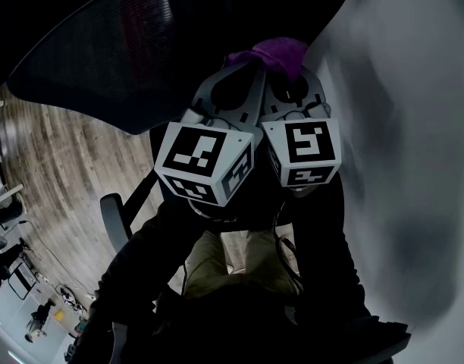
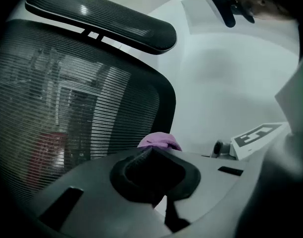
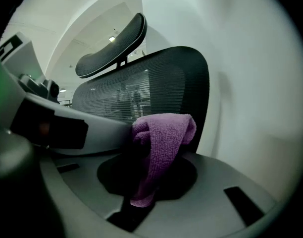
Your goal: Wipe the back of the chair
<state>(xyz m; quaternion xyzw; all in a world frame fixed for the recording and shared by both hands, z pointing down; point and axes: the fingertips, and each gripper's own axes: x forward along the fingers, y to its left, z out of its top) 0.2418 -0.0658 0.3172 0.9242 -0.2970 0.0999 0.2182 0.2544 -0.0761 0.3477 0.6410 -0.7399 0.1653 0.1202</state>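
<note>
Right gripper (image 3: 141, 175) pinches a bunched purple cloth (image 3: 166, 130), plush and looped, held close to the chair back (image 3: 156, 83), a curved black mesh panel under a padded headrest (image 3: 112, 46). Left gripper (image 2: 151, 165) is pressed together, empty. Risk: dragging across the ribbed mesh could tug the soft cloth loose.

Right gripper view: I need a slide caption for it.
Right gripper clamps a purple cloth in front of the mesh chair back.

Office: mesh chair (image 2: 67, 108), wood floor (image 1: 58, 165).
</note>
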